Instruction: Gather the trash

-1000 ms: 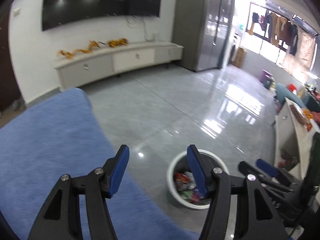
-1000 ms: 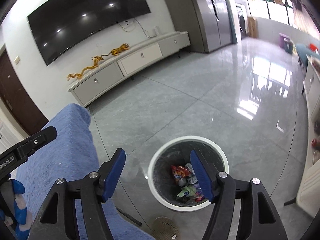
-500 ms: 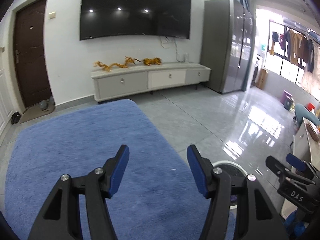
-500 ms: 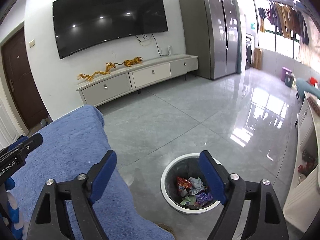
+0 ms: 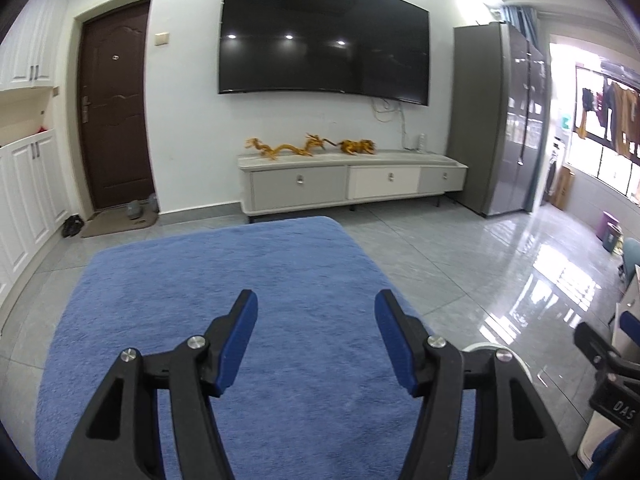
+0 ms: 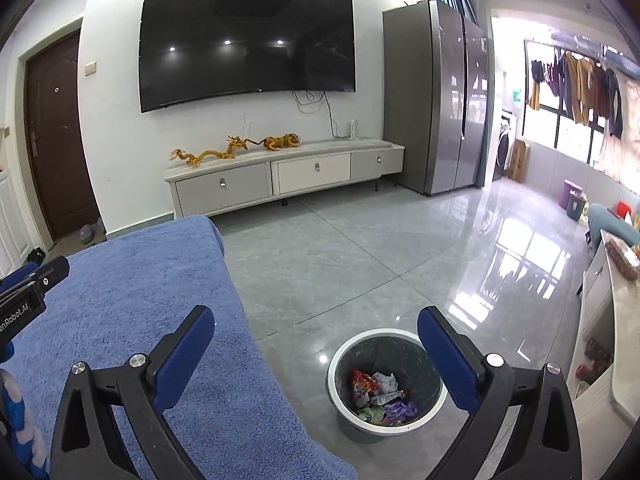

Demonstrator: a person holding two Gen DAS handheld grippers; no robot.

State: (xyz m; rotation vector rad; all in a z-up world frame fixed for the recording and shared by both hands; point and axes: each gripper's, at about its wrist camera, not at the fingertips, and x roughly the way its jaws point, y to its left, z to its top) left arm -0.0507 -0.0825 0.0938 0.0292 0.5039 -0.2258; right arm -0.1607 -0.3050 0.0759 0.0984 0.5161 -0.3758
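Both views swung up from white-rimmed round trash bin (image 6: 386, 384); left hand-held gripper (image 5: 316, 332) released, empty; right hand-held gripper (image 6: 316, 354) opening, empty; "DAS", "enRobot.AI" labels read.

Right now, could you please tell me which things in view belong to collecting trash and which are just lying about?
Part of the job:
- trash bin holding wrappers
- left gripper, empty
- right gripper, jaws opening, nothing between them

Just lying about:
- blue rug
- golden dragon figurines on the TV cabinet
- wall television
- purple bucket

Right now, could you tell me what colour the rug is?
Blue; the rug shows best in the left wrist view.
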